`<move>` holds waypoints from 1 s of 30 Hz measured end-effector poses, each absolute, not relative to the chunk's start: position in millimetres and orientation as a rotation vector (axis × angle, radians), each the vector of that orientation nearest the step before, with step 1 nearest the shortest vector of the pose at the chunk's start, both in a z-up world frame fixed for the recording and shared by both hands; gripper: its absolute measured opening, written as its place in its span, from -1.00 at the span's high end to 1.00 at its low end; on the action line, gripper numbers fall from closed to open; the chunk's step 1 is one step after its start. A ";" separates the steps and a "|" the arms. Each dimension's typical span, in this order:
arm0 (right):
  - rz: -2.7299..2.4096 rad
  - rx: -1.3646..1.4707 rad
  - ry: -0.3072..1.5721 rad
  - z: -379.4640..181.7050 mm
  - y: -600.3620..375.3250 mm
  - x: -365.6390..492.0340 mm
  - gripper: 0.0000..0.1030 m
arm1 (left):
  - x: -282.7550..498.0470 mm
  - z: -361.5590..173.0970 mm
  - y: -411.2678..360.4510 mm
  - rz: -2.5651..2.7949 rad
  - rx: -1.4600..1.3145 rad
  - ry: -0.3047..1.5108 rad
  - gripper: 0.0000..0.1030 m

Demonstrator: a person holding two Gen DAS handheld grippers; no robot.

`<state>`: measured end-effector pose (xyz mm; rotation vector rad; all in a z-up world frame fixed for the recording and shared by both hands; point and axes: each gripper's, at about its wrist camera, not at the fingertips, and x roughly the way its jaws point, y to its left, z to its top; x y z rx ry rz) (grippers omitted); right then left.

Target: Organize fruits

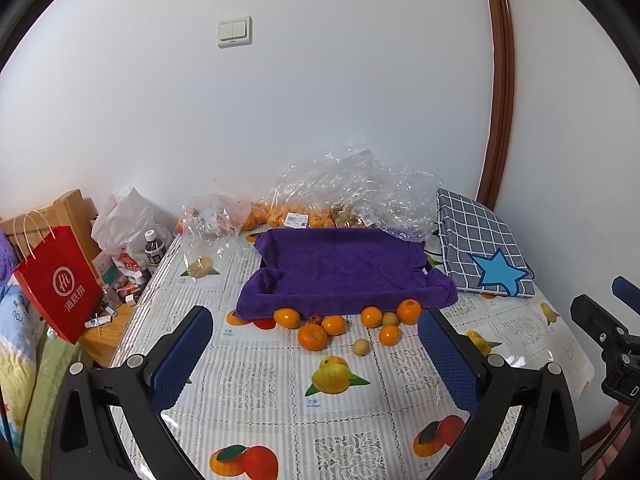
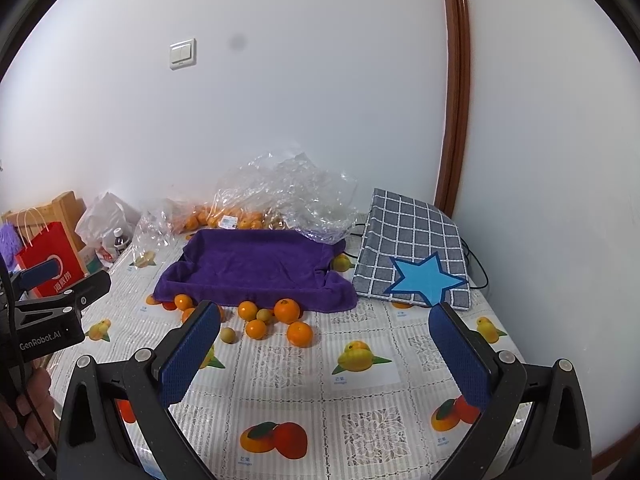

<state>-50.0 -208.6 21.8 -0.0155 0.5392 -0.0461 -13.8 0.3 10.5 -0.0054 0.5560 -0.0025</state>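
Note:
Several oranges (image 1: 312, 337) and small yellow-green fruits (image 1: 361, 347) lie loose on the table in front of a tray draped with a purple towel (image 1: 340, 268). The same oranges (image 2: 299, 334) and the towel-lined tray (image 2: 256, 264) show in the right wrist view. My left gripper (image 1: 316, 344) is open and empty, above the table short of the fruit. My right gripper (image 2: 324, 340) is open and empty, also short of the fruit. The tray holds no fruit that I can see.
Clear plastic bags (image 1: 344, 188) with more oranges sit behind the tray against the wall. A checked grey cloth bag with a blue star (image 1: 480, 248) lies at the right. A red paper bag (image 1: 60, 280) and bottles stand left of the table. The tablecloth has printed fruit pictures.

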 end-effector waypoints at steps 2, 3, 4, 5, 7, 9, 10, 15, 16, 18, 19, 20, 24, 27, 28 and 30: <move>-0.050 -0.013 0.537 22.4 -208.7 -49.8 -0.99 | -14.1 11.4 0.5 -0.007 -0.006 0.556 -1.00; -0.051 -0.011 0.538 22.5 -209.1 -49.3 -0.99 | -14.5 11.7 0.6 -0.006 -0.004 0.556 -1.00; -0.051 -0.010 0.539 22.7 -209.4 -49.2 -0.99 | -14.8 12.3 0.5 -0.004 -0.003 0.554 -1.00; -0.051 -0.012 0.539 22.4 -209.5 -49.5 -0.99 | -15.2 12.5 0.9 -0.004 -0.004 0.553 -1.00; -0.050 -0.015 0.537 22.9 -209.6 -49.7 -0.99 | -15.5 12.8 0.8 -0.007 -0.008 0.554 -1.00; -0.049 -0.015 0.538 23.4 -209.3 -49.8 -0.99 | -15.7 13.0 0.8 -0.006 -0.006 0.555 -1.00; -0.050 -0.016 0.537 23.4 -207.6 -50.0 -0.99 | -15.9 13.0 1.1 -0.006 -0.007 0.554 -1.00; -0.048 -0.029 0.528 21.0 -205.9 -51.5 -0.99 | -14.6 11.7 1.5 -0.011 -0.011 0.552 -1.00; -0.051 -0.030 0.529 20.2 -204.8 -51.5 -0.99 | -14.3 11.8 0.9 -0.011 -0.008 0.555 -1.00; -0.052 -0.020 0.537 18.1 -205.9 -50.0 -0.99 | -13.2 11.1 2.0 -0.005 -0.004 0.555 -1.00; -0.050 -0.017 0.539 17.5 -205.4 -49.4 -0.99 | -11.8 10.8 3.4 -0.002 -0.005 0.555 -1.00; -0.042 -0.018 0.540 15.5 -205.4 -49.1 -0.99 | -10.9 10.0 4.7 0.000 -0.008 0.555 -1.00; -0.027 -0.044 0.543 6.5 -201.6 -44.8 -0.99 | -2.9 0.5 14.0 0.017 -0.016 0.575 -1.00; -0.027 -0.052 0.560 -4.3 -200.8 -36.2 -0.99 | 2.7 -10.2 24.0 0.034 -0.032 0.587 -1.00; -0.026 -0.054 0.565 -6.7 -201.1 -32.9 -0.99 | 4.3 -13.3 26.6 0.037 -0.037 0.590 -1.00; -0.018 -0.055 0.586 -19.3 -202.3 -23.9 -0.99 | 9.7 -24.7 33.9 0.045 -0.048 0.605 -1.00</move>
